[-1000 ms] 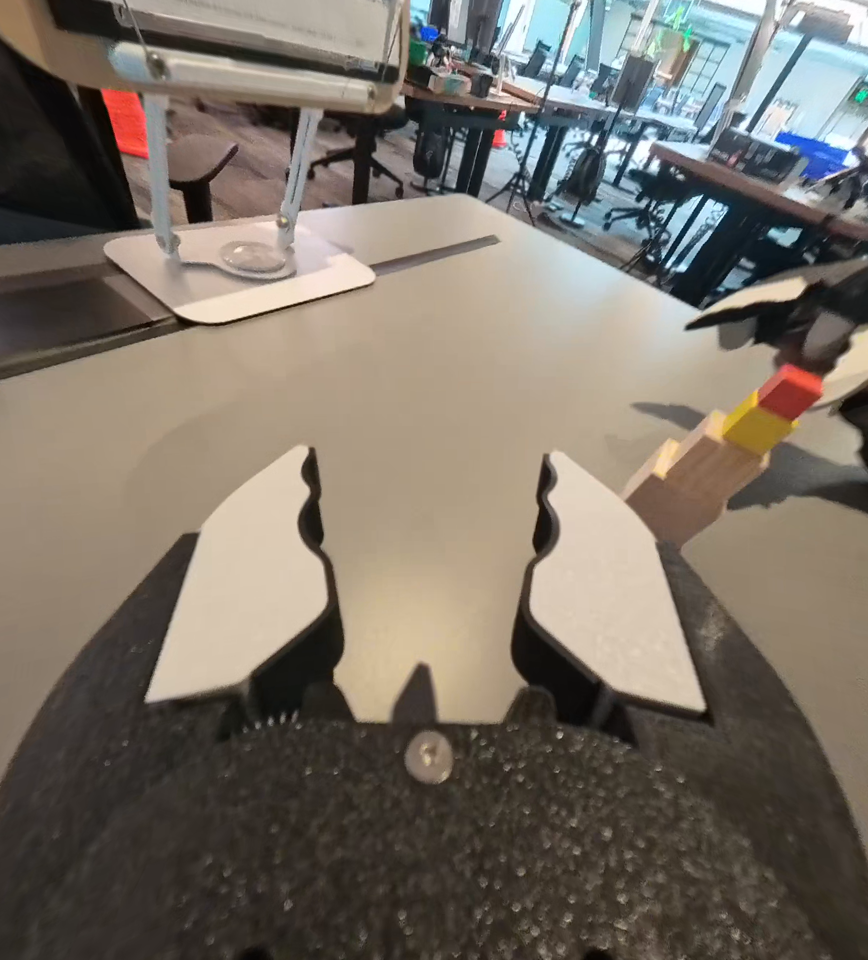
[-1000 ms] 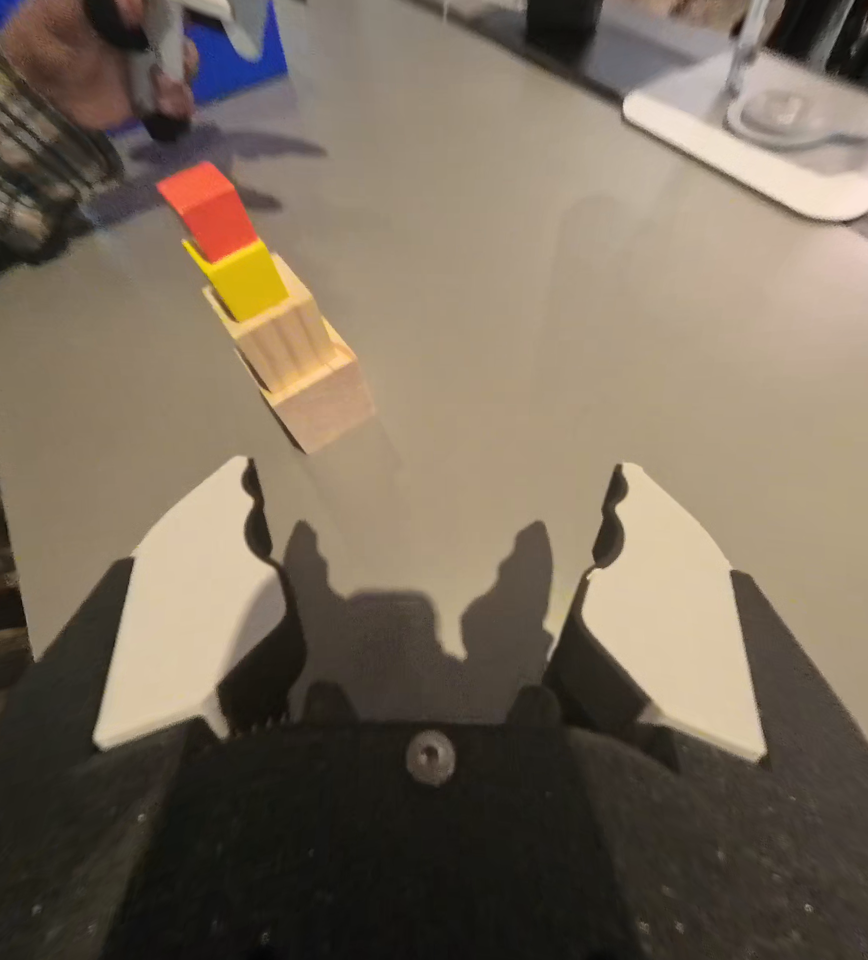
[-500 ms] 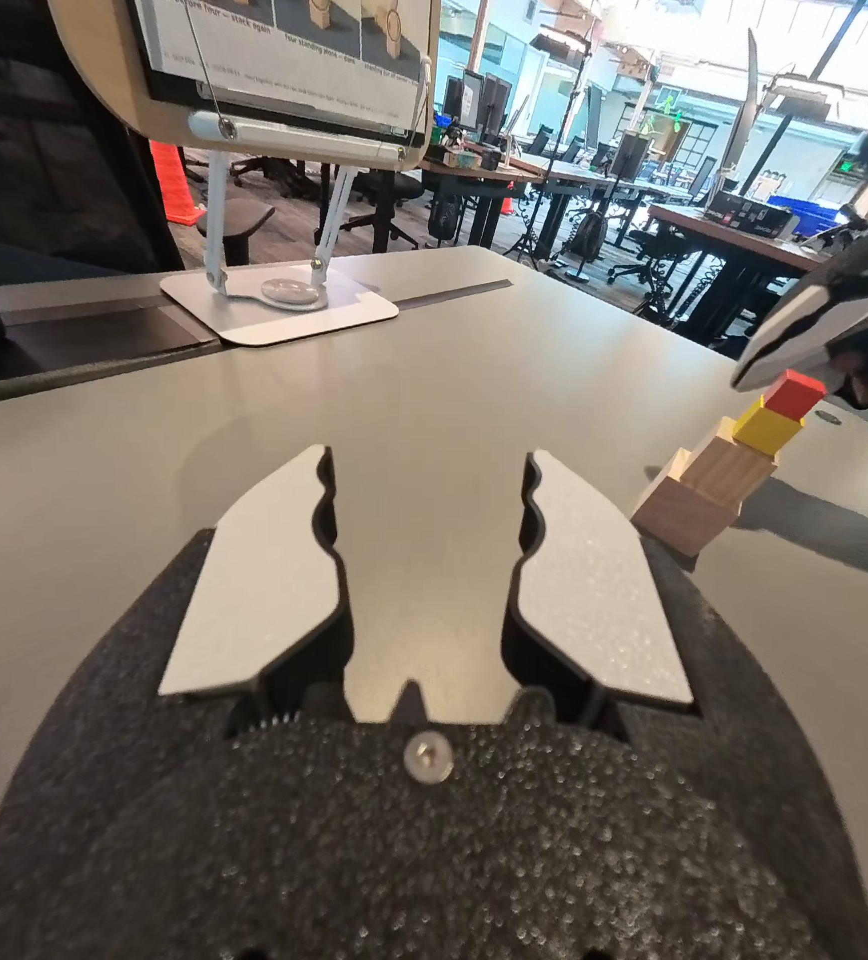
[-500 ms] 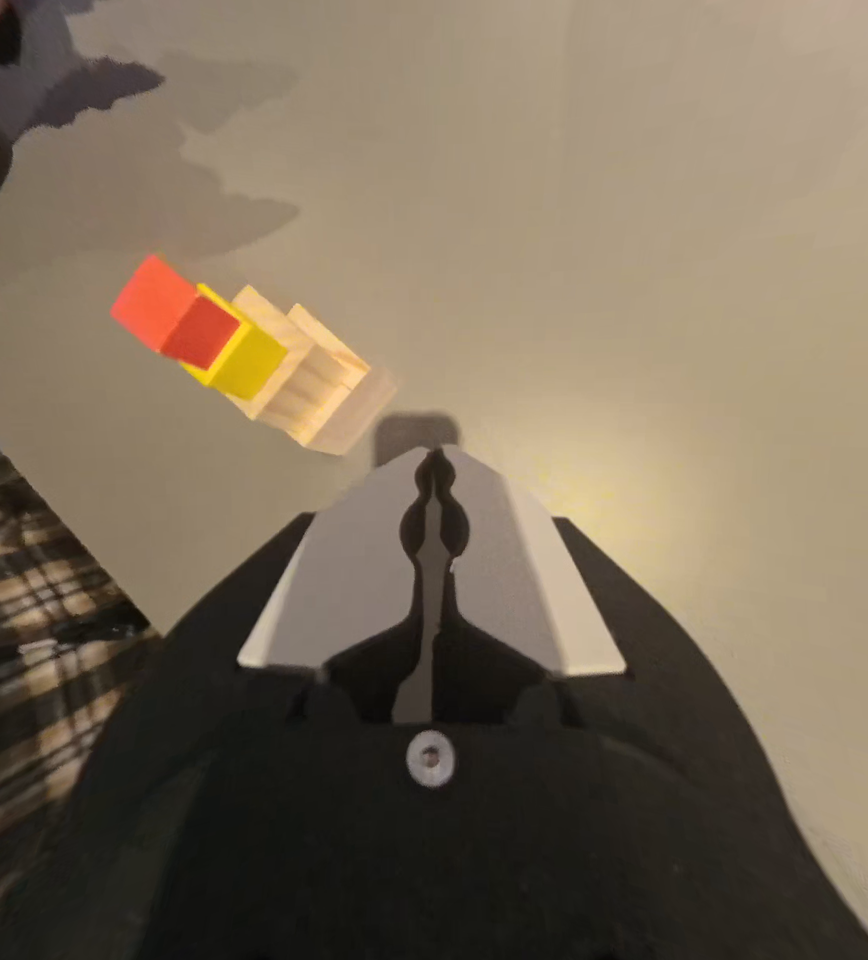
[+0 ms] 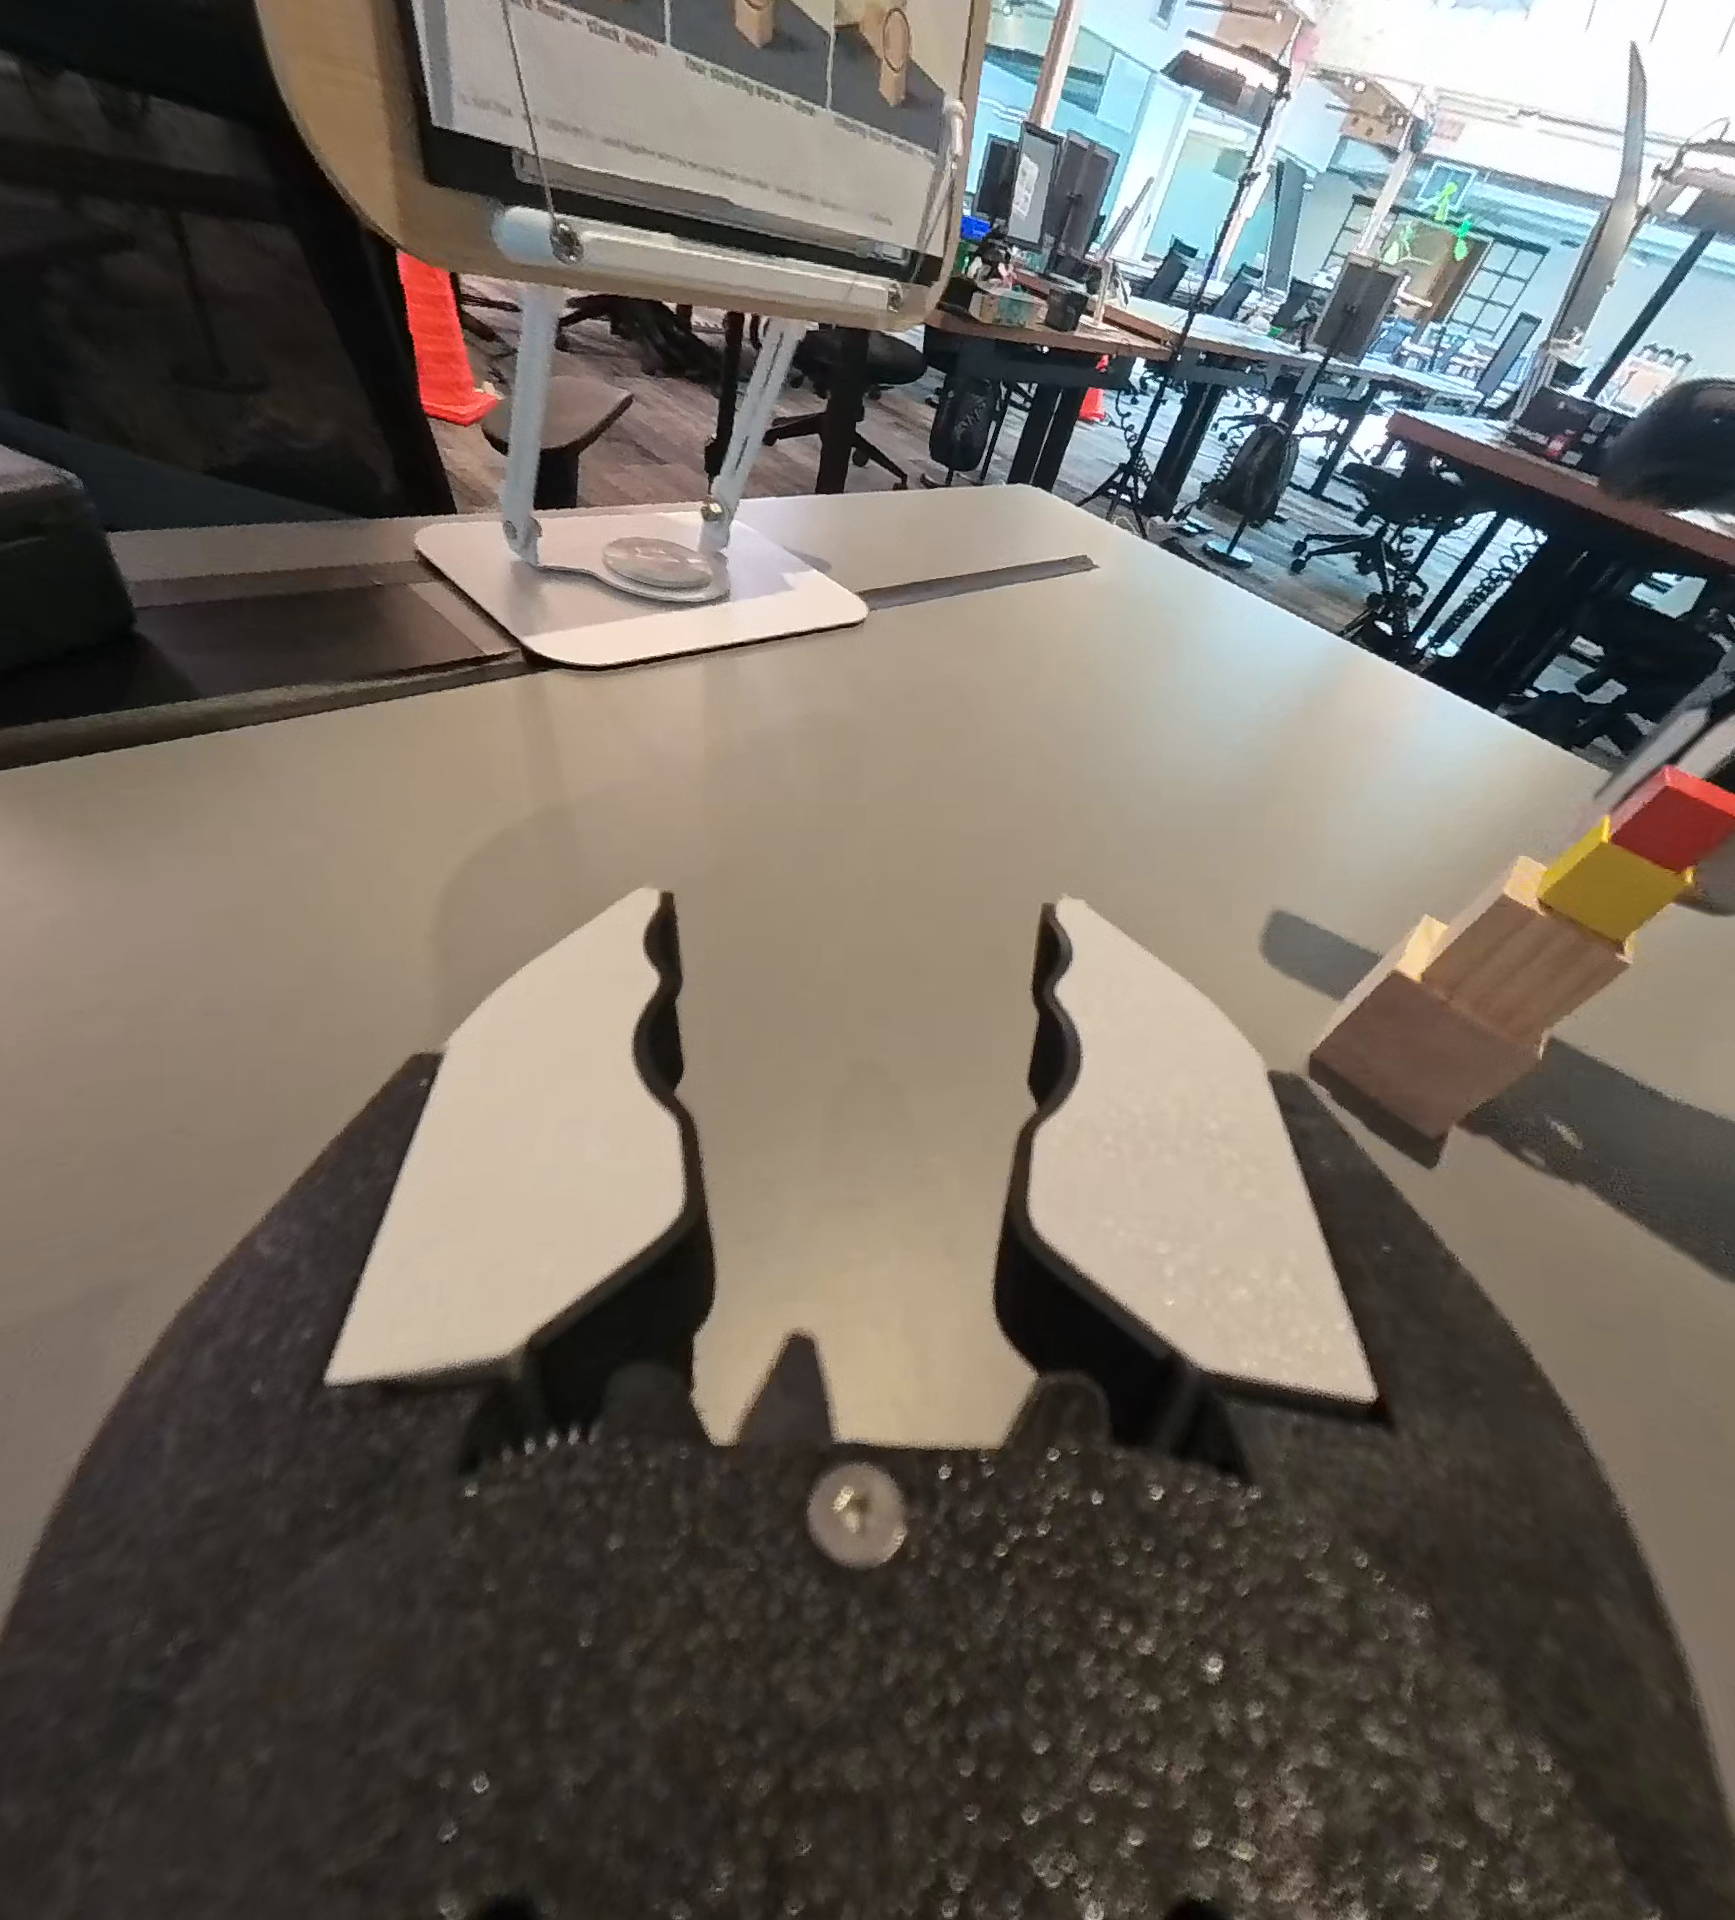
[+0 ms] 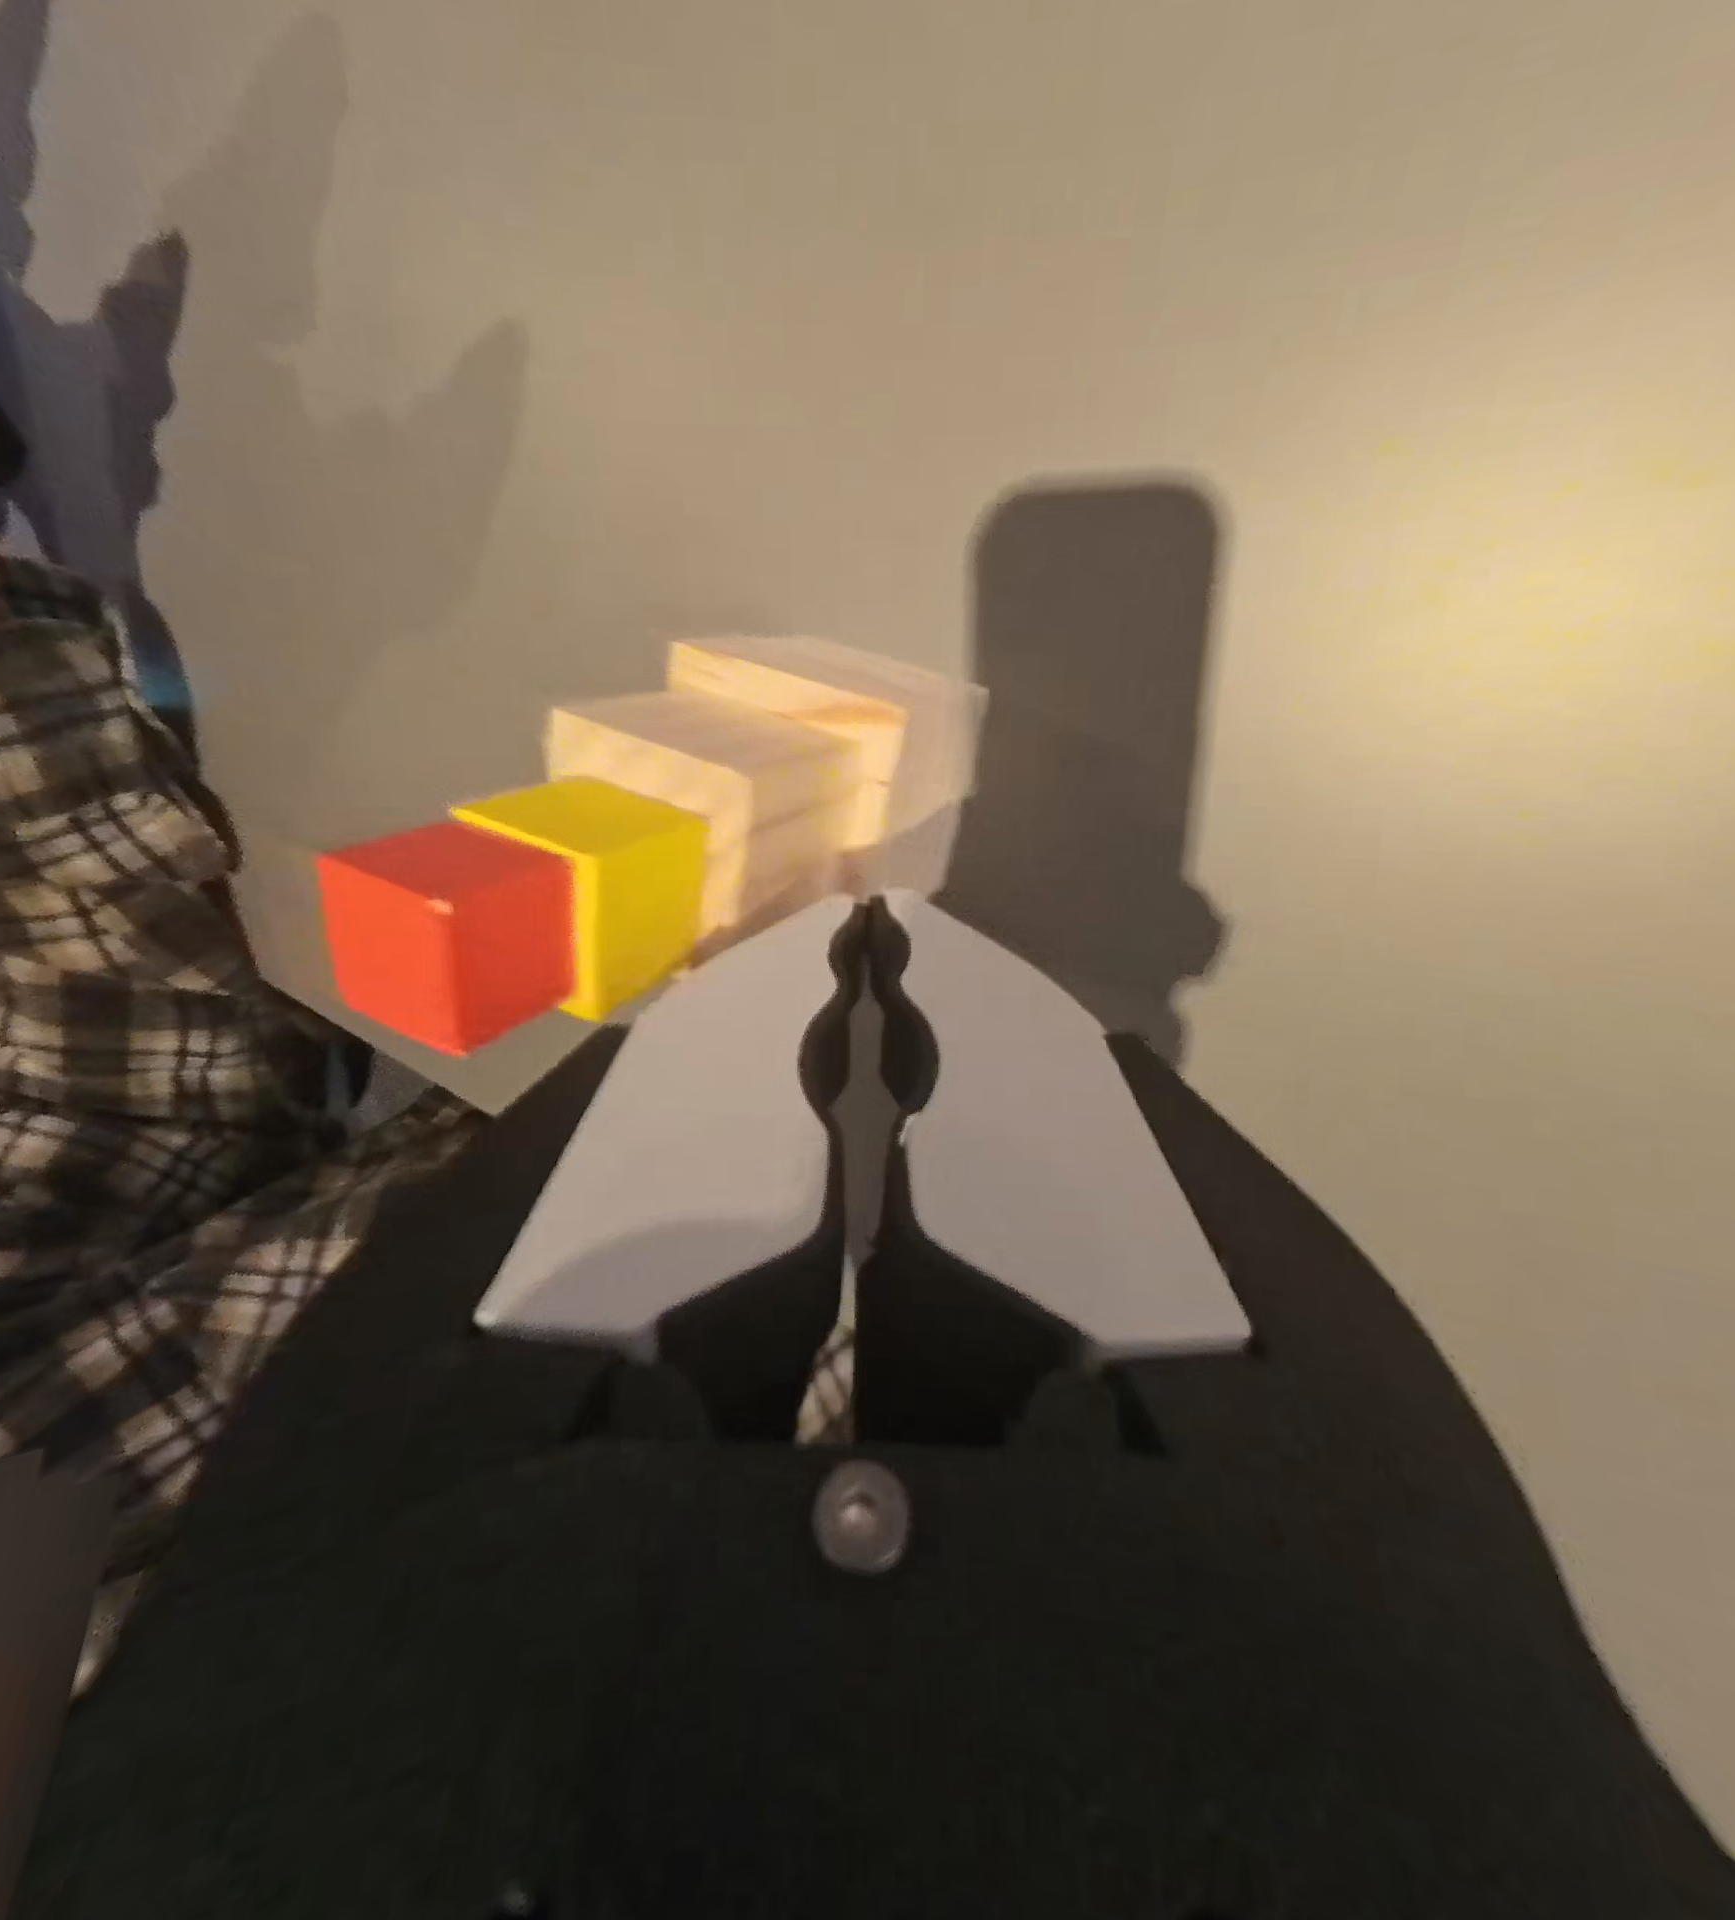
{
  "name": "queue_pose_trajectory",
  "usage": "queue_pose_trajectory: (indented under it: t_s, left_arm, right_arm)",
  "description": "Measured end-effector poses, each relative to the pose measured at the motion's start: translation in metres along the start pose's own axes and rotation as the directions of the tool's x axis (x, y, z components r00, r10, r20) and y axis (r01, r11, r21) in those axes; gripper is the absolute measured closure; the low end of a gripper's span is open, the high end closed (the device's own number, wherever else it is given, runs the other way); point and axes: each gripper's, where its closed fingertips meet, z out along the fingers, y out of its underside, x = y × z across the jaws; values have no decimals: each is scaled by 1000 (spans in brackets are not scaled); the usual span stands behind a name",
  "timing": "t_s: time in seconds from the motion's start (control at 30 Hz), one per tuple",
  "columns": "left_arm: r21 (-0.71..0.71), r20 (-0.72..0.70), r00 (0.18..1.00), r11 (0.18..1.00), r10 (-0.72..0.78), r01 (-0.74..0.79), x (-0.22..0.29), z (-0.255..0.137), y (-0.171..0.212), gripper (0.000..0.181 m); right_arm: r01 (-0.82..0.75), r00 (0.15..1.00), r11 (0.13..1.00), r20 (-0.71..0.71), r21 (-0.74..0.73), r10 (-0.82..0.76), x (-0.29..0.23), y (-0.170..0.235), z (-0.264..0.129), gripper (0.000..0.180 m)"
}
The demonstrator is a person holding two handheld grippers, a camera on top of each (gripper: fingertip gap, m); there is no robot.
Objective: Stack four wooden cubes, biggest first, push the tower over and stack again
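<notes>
A tower of four cubes stands on the grey table [image 5: 842, 790]: a big plain wooden cube [image 5: 1419, 1049] at the bottom, a smaller wooden cube [image 5: 1528, 956], a yellow cube [image 5: 1611, 883] and a red cube [image 5: 1678, 821] on top. In the right wrist view the red cube [image 6: 447, 935], the yellow cube [image 6: 624, 883] and the wooden cubes [image 6: 769, 769] are close, seen from above. My right gripper [image 6: 868, 914] is shut and empty, its tip right beside the tower's side; it also shows behind the red cube in the left wrist view [image 5: 1725, 717]. My left gripper [image 5: 858, 925] is open and empty, left of the tower.
A white stand base [image 5: 645, 582] carrying a board with a sheet [image 5: 655, 114] sits at the table's far side beside a dark strip [image 5: 219, 665]. A person's plaid sleeve [image 6: 63, 935] is at the left in the right wrist view. The table's right edge lies just beyond the tower. Spacing between my two grippers at the tips: around 30 centimetres.
My right gripper shut and came down close against the tower's side. My left gripper stayed open and tilted up a little. The tower still stands.
</notes>
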Motion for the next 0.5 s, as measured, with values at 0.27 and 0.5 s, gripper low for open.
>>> queue_pose_trajectory:
  t_s: [0.27,0.5]
  left_arm:
    - [11,42,999,1000,-6,6,-9,-4,-1,116]
    - [-6,40,999,1000,-1,1,-8,-2,2,117]
  right_arm:
    - [65,995,998,81,-4,-65,-51,-18,16,180]
    - [100,993,994,66,47,-103,-40,-26,9,180]
